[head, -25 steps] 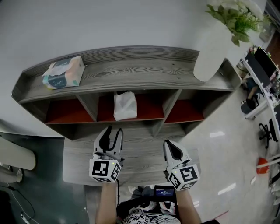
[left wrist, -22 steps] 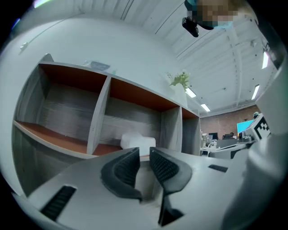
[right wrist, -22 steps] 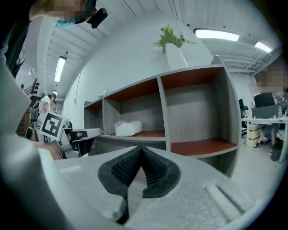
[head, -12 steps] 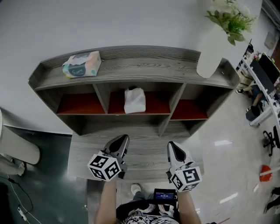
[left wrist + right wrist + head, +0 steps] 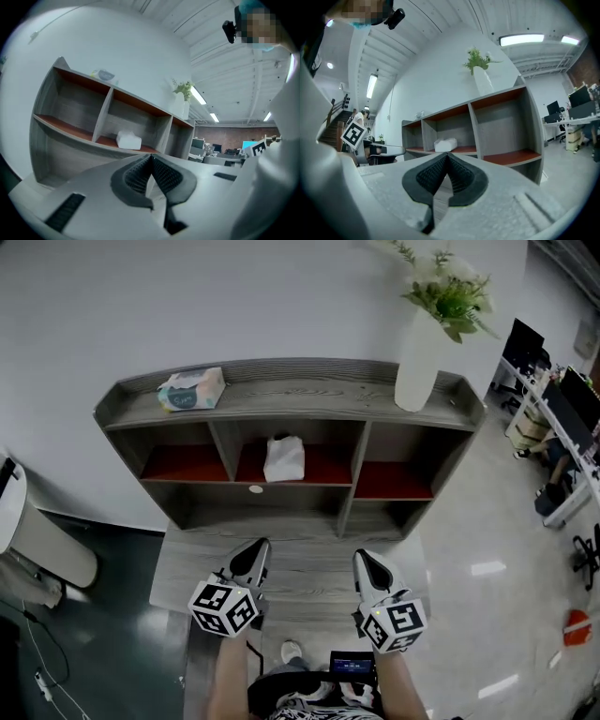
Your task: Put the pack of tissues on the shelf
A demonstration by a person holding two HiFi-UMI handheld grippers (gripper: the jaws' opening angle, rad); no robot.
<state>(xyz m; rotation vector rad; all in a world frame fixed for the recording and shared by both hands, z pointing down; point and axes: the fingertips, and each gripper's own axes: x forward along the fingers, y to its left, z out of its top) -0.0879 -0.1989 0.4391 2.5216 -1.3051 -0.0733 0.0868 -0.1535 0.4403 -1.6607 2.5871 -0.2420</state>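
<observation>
Pack of tissues (image 5: 284,457): white, lying in middle of 3 red-floored compartments of shelf (image 5: 309,395); wrapper print too small to read. Second, colourful pack (image 5: 191,389) on top board at left, label blurred and unreadable. Left gripper (image 5: 255,551) and right gripper (image 5: 364,563) held low, well apart from shelf, both with jaws pressed together on nothing. Small screen (image 5: 353,667) at bottom edge, partly covered by right gripper, text illegible.

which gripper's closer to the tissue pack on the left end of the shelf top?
Left. The left gripper is low in front of the shelf, below and slightly right of the tissue pack. The right gripper is just as low but farther right.
</observation>
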